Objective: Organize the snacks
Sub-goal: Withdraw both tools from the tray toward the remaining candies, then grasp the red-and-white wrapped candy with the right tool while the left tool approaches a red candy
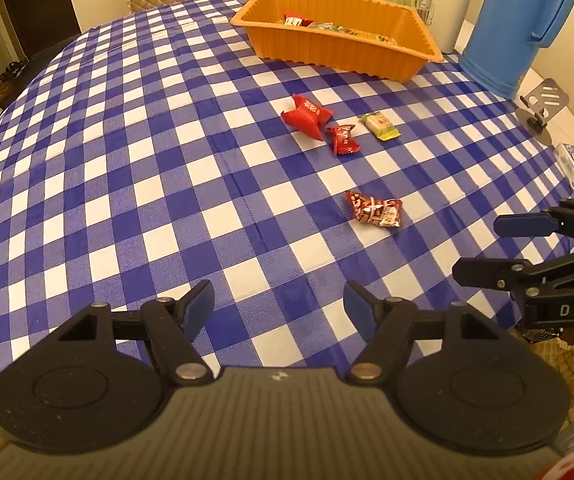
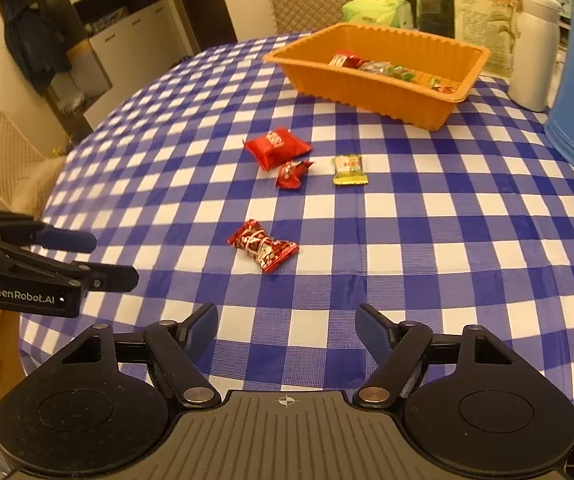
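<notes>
Blue-and-white checked table (image 1: pixel 127 160), an orange tray (image 1: pixel 339 52), three red-wrapped snacks (image 1: pixel 307 116), one pale yellow-green packet (image 1: pixel 379 126), and a solid blue jug (image 1: pixel 519 28).

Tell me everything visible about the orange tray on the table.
The orange tray is a rectangular, thin moulded-plastic container with ribbed walls and a flat flared rim. It sits upright on the blue-and-white checked tablecloth at the far side, holding several wrapped snacks. Neither gripper touches it; four more wrapped snacks lie loose in front of it.
</notes>
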Available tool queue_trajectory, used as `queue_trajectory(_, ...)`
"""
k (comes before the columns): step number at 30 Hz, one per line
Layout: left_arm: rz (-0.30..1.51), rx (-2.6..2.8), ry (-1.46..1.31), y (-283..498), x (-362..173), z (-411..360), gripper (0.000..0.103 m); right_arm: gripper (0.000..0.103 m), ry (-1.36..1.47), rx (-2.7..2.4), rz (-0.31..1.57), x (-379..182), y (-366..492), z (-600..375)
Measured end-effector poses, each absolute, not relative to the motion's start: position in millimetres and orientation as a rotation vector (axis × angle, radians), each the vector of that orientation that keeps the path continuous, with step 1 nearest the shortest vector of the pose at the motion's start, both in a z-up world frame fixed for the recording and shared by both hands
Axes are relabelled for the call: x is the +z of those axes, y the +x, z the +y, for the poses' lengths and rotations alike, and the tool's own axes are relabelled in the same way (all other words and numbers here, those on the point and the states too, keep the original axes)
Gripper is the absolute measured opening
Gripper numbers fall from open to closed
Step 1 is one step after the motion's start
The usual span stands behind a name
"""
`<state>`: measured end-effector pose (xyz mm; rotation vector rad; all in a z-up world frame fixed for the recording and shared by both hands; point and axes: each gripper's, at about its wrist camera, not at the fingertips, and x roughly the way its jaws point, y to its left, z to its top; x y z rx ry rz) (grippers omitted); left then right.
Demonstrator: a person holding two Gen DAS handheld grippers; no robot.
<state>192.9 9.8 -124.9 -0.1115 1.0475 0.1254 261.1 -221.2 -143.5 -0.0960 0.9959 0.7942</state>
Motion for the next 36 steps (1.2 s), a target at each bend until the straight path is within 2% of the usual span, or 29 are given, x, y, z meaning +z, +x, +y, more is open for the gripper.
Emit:
queue_trajectory(8, 1.055, 0.13, -0.112, 201, -131, 24, 0.069, 0.065, -0.145, 0.826, 0.985, -153, 270, -203)
queue_trajectory(31, 1.073, 0.15, -0.139, 219, -141, 65, 0.069, 0.052, -0.262, 0.946, 0.92, -173, 293, -149)
queue_trajectory(36, 1.073, 0.144, -0.136, 223, -141, 69, 0.069, 0.045, -0.313, 0.953, 0.913, -177, 295, -143)
